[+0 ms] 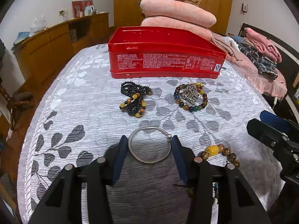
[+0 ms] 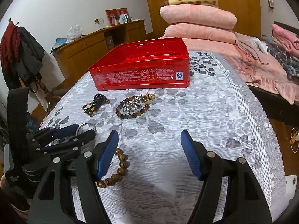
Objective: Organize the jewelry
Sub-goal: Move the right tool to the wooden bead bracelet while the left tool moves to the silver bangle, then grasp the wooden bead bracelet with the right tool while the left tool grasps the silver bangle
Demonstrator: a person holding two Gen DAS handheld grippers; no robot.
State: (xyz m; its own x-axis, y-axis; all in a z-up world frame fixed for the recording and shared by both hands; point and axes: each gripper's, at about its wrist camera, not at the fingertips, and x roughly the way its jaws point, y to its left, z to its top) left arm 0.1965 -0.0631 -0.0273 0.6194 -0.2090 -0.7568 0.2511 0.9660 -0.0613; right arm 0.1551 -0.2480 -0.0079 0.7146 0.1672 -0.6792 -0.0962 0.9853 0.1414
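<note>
A silver bangle [image 1: 149, 145] lies on the grey leaf-patterned cloth between the blue pads of my left gripper [image 1: 149, 140], which touch it on both sides. The bangle also shows in the right wrist view [image 2: 86, 126]. An open red tin [image 1: 164, 56] stands behind. A black bead strand [image 1: 135, 98] and a multicoloured bracelet with a silver chain [image 1: 190, 97] lie in front of the tin. A brown bead bracelet with a yellow bead [image 1: 218, 153] lies at the right. My right gripper [image 2: 149, 140] is open and empty beside the brown bracelet [image 2: 119, 166].
Pink folded quilts [image 1: 177, 15] are stacked behind the tin. Folded clothes [image 1: 261, 52] lie on the bed at the right. A wooden cabinet [image 1: 56, 43] runs along the left wall. The cloth's edge drops off at the left and right.
</note>
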